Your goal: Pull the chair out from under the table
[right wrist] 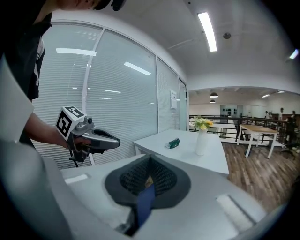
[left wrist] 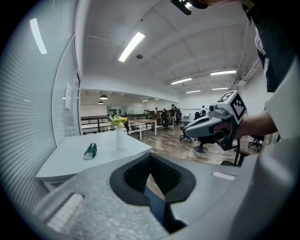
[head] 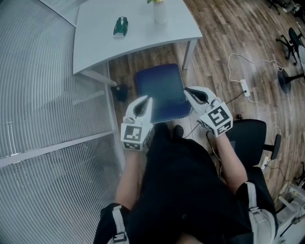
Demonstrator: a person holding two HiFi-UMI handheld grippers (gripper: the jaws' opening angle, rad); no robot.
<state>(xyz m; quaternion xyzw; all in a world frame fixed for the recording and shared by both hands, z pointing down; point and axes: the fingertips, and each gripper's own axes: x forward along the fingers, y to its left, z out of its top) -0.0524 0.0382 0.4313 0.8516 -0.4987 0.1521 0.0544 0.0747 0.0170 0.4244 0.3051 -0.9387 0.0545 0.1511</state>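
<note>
A blue padded chair stands on the wood floor just in front of the white table, with its far edge near the table's front edge. My left gripper is at the chair's left side and my right gripper at its right side. Both are shut. In the left gripper view the jaws meet at the tips, and a blue sliver of chair shows through the slit behind them. It looks the same in the right gripper view. I cannot tell whether either gripper touches the chair.
On the table are a white vase of flowers and a green object. A glass wall with blinds runs close on the left. A black office chair stands at the right, beyond a power strip and its cable.
</note>
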